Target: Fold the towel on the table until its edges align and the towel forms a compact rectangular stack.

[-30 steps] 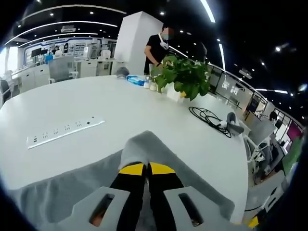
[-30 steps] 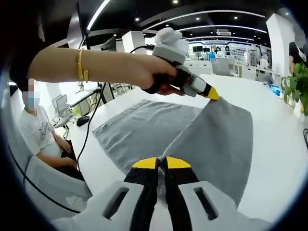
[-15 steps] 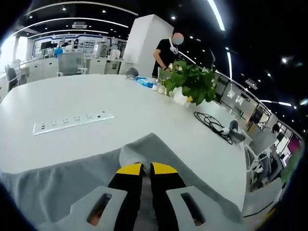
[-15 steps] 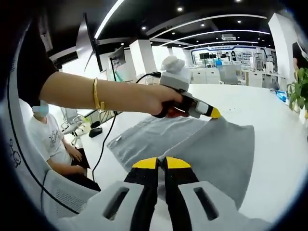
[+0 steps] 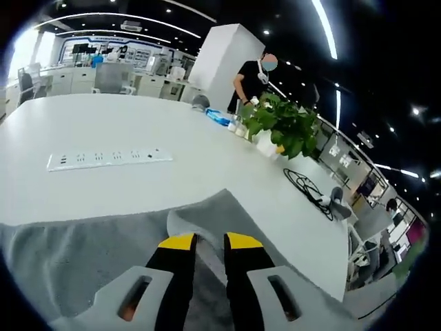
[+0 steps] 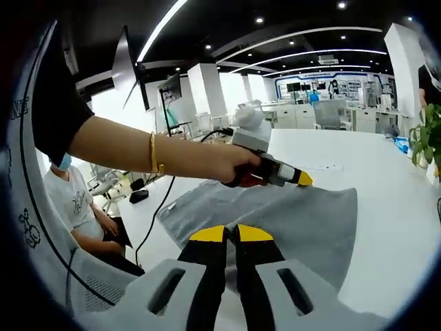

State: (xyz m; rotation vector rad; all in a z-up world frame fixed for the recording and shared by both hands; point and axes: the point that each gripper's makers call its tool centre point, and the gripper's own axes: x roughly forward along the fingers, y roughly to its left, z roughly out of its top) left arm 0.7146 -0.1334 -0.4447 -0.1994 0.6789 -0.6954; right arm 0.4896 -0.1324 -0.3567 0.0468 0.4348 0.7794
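Left gripper view: left tool [image 5: 204, 241] pinches a towel [image 5: 83, 248] corner above the tabletop [image 5: 103, 131]. Right gripper view: right tool [image 6: 229, 234] clamps the towel's near edge; first fold underway, compact stack remains.

The towel [image 5: 83, 248] is plain mid grey with a faint nubbly texture, the same grey in the right gripper view [image 6: 303, 221]. Both grippers, left [image 5: 207, 241] and right [image 6: 230, 233], have yellow tips on black jaws with pale grey bodies. The table [image 5: 103, 131] is white, as is the power strip [image 5: 109, 158] at ten o'clock. The plant [image 5: 282, 127] at one o'clock is green; beside it lies a black cable [image 5: 306, 189]. A gold bangle [image 6: 154, 153] rings the wrist.
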